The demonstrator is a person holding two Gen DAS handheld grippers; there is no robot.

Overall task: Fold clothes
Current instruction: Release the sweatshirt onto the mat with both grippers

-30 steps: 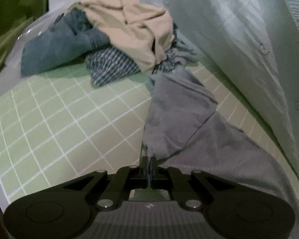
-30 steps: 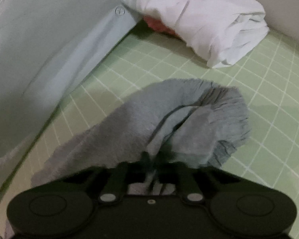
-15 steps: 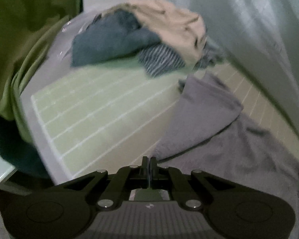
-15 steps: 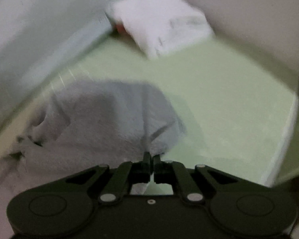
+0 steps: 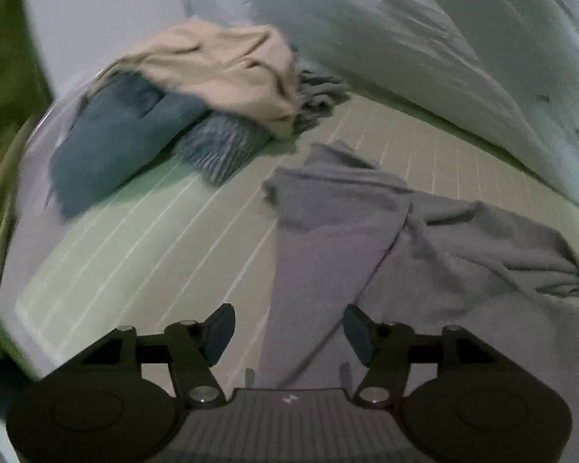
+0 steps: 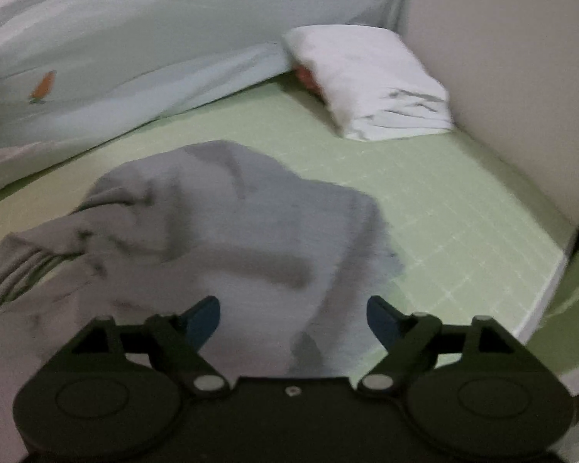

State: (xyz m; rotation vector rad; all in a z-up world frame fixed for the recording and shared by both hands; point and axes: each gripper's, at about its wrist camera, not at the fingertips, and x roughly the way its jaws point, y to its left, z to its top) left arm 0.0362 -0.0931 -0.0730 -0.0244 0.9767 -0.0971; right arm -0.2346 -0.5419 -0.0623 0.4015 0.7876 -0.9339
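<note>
Cloth, a grey garment (image 5: 366, 254), lies spread on the green gridded mat (image 5: 143, 239) straight ahead of both grippers. The left gripper (image 5: 288, 333) and the right gripper (image 6: 293, 318) have just been opening; their jaws stand spread, the grey fabric below and between them, unpinched. Beyond the left jaws a heap of clothes (image 5: 197, 108) sits, no container visible.

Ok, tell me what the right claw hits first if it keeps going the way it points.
Most likely the grey garment lying just ahead of the open right claw; depth is unclear.
</note>
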